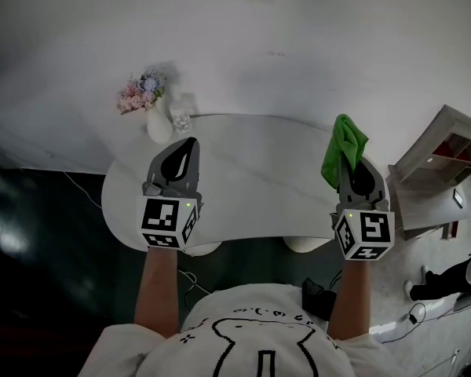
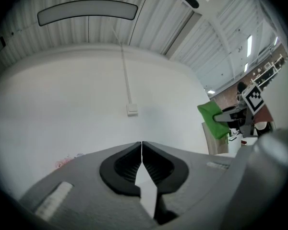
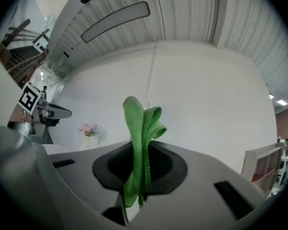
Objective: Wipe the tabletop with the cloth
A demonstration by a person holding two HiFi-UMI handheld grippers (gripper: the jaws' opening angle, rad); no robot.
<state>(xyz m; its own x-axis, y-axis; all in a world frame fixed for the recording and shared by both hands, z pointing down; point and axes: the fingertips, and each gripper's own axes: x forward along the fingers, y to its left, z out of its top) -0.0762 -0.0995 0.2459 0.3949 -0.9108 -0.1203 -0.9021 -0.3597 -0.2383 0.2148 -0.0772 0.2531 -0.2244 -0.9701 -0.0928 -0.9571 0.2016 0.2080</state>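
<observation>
1. Cloth [image 3: 135,133] is pinched in my right gripper [image 1: 352,162]. The jaws are clamped on its folds, and most of the fabric stands up past the tips. It hangs in the air over the right end of the table [image 1: 251,206] and, as far as I can judge, does not touch it.
2. My left gripper [image 2: 141,145] has its jaws pressed together on nothing. It hovers over the left half of the table.
3. I judge the step in hand to be bringing the cloth down onto the top. I want to tip the right gripper nose-down so the loose bunch lands first, not the hard jaw tips.
4. The bunch is small, so I plan light pressure and overlapping strokes, working from one end to the other.
5. A vase of flowers [image 1: 152,116] and a small jar [image 1: 180,117] stand at the far left edge. I should shorten my strokes there so I don't knock them, and keep the left gripper out of the path.
</observation>
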